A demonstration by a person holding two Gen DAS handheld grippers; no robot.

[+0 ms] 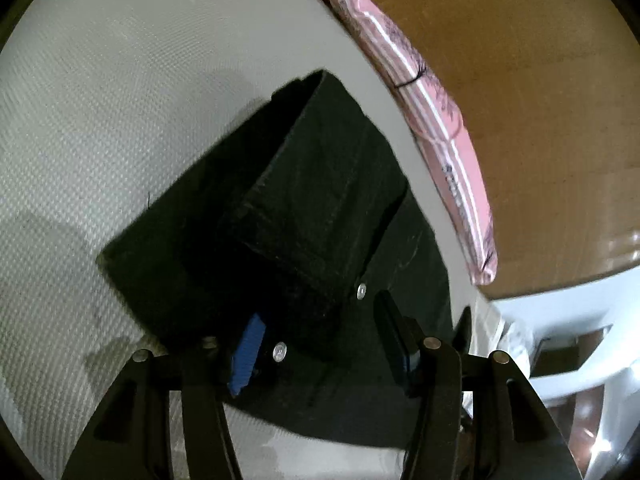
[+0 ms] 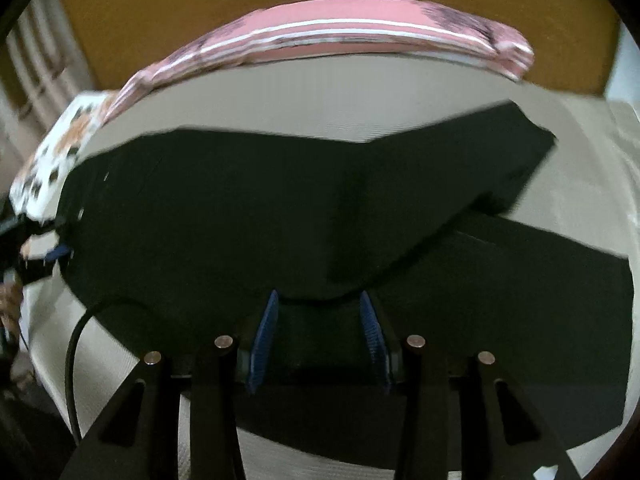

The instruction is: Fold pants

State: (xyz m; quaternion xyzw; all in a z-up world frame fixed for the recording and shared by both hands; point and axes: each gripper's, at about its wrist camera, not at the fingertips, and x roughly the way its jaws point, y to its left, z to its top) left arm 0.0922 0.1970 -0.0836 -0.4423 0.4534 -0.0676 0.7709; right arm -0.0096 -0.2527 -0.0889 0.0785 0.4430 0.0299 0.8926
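In the left wrist view, the left gripper (image 1: pixel 320 344) is standing wide open, holding nothing, over the black cloth pants (image 1: pixel 280 216) lying half folded on the white woven bed cover (image 1: pixel 100 100); in the right wrist view, the right gripper (image 2: pixel 320 340) is also gaping empty above the pants near edge; I think one fold is being done, and next a leg end needs pinching; no writing can be read.

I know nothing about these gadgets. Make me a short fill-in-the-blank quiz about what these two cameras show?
1. The pants on the white surface are ____ in color.
2. The pads on the right gripper fingers are ____.
3. Along the far edge of the surface lies a striped ____ cloth.
4. Both grippers have their jaws ____.

Missing words: black; blue; pink; open
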